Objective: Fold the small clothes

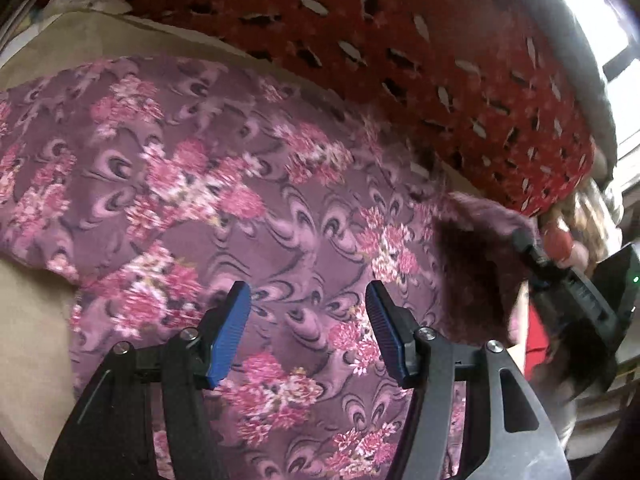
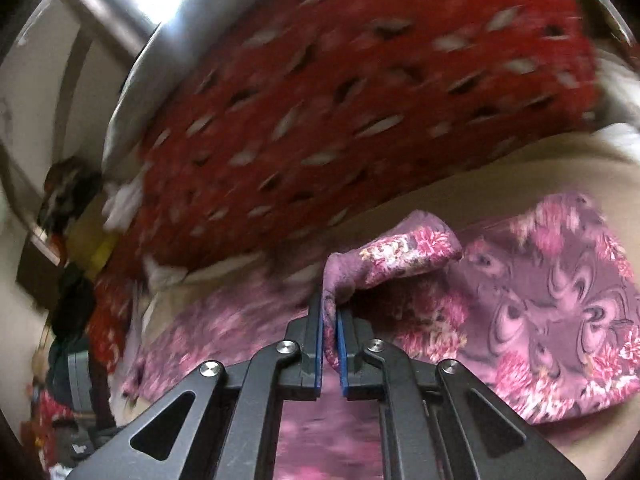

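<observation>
A mauve garment with pink flower print (image 1: 248, 208) lies spread on a beige surface (image 1: 36, 320). My left gripper (image 1: 308, 300) is open and empty just above the garment's middle. The right gripper (image 1: 560, 280) shows at the right of the left wrist view, holding the garment's raised right edge. In the right wrist view my right gripper (image 2: 330, 312) is shut on a bunched fold of the garment (image 2: 400, 256), lifted above the rest of the cloth (image 2: 560, 312).
A red cloth with white and dark leaf marks (image 1: 420, 60) lies heaped behind the garment, also in the right wrist view (image 2: 360, 100). A bright window (image 1: 600, 12) is at the far right. Cluttered shelves with clothes (image 2: 68, 240) stand at the left.
</observation>
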A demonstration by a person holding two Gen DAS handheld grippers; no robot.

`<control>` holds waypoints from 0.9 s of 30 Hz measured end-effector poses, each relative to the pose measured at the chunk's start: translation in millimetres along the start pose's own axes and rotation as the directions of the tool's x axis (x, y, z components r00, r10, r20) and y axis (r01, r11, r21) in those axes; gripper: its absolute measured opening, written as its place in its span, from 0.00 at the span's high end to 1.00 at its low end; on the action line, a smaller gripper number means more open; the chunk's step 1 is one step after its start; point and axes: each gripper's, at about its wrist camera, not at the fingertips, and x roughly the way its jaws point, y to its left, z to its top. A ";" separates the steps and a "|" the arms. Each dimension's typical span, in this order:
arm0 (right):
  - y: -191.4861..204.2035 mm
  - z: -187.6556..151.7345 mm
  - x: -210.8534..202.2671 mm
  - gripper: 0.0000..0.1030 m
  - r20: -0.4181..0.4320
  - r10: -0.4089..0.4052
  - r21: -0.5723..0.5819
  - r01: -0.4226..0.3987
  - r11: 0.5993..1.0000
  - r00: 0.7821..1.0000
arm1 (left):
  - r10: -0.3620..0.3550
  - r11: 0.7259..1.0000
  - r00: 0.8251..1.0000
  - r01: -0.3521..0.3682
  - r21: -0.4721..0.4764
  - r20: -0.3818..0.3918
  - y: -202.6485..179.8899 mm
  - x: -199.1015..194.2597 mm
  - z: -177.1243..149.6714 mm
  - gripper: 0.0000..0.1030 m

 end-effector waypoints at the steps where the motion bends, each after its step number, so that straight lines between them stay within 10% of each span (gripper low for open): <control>1: 15.4 -8.8 9.0 0.91 -0.018 0.018 -0.025 -0.018 1.000 1.000 | -0.004 1.000 1.000 0.004 -0.004 0.005 2.0 -3.2 1.0 0.43; 9: 57.4 -86.2 70.1 0.74 -0.285 0.047 -0.089 -0.075 0.993 0.958 | -0.098 0.995 0.994 0.096 -0.028 -0.040 13.6 -6.5 2.2 0.43; 15: 62.5 -98.4 36.0 0.54 -0.257 0.029 -0.169 -0.075 0.983 0.966 | -0.166 0.985 0.980 0.170 0.035 -0.106 -11.0 8.2 -4.9 0.43; 27: -25.1 -91.7 -56.9 0.54 -0.137 -0.023 0.021 0.026 0.999 0.990 | 0.028 0.998 0.999 -0.030 0.061 0.035 -37.1 35.7 -6.7 0.30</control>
